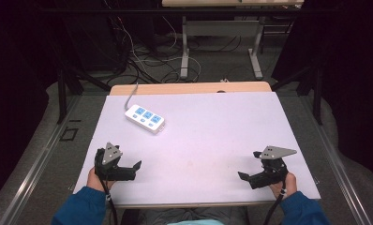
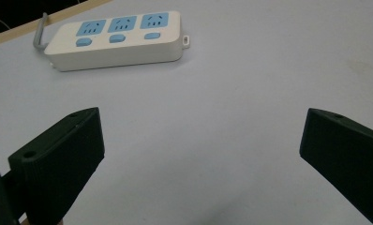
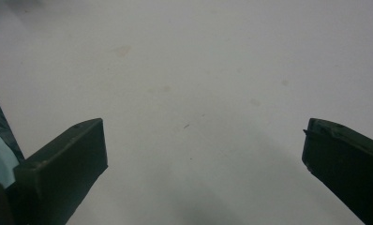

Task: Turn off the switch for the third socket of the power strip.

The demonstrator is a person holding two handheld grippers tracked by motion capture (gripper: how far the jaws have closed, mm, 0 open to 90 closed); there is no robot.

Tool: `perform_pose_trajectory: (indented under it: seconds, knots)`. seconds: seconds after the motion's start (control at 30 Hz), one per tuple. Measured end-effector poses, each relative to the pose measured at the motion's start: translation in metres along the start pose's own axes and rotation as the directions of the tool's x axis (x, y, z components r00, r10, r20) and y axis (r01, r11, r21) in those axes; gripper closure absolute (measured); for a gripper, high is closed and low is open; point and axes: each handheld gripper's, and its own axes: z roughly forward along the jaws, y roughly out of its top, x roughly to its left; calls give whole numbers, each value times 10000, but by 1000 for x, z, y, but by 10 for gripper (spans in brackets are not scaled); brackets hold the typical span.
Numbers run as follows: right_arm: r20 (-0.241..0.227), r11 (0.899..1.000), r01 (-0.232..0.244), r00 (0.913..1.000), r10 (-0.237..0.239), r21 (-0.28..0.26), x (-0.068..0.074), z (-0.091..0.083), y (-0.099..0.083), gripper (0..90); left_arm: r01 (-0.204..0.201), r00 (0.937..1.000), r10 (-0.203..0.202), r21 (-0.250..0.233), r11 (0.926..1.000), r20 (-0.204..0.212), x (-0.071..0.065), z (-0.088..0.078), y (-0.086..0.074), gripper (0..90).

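A white power strip (image 1: 145,118) with blue sockets and buttons lies on the pale table cover at the back left, its grey cord running off the far edge. In the left gripper view the power strip (image 2: 116,40) lies well ahead of the jaws. My left gripper (image 1: 137,168) rests near the front left edge, open, nothing between its jaws; the same gripper (image 2: 201,140) has its jaws wide apart. My right gripper (image 1: 243,177) rests near the front right edge, open and empty. In its own view the right gripper (image 3: 203,145) looks over bare cover.
The pale cover (image 1: 208,126) lies over a wooden table whose edge (image 1: 189,88) shows at the back. Beyond it stand a table frame's legs (image 1: 185,51) and loose cables on the floor. Dark curtains flank both sides.
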Motion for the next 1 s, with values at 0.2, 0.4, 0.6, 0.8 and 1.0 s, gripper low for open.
perform_pose_trajectory:
  seconds: [0.2,0.4,0.6,0.8,1.0]
  knots:
    - [22,10000,0,10000,0,14,0,1,0,0,229,9996,-230,-20,9997,-164,6,2,4,2]
    - [22,9999,152,9999,-152,31,1,1,1,0,104,9998,-104,-8,9999,-193,5,6,8,2]
    - [48,9999,137,9999,-138,78,2,2,1,0,-35,9998,37,108,9999,-193,5,11,13,2]
    - [48,9999,143,9999,-143,42,1,2,1,0,-93,9998,96,164,9998,-177,7,19,18,2]
    - [78,9998,160,9998,-161,150,0,2,1,0,-170,9998,173,192,9997,-135,9,25,24,2]
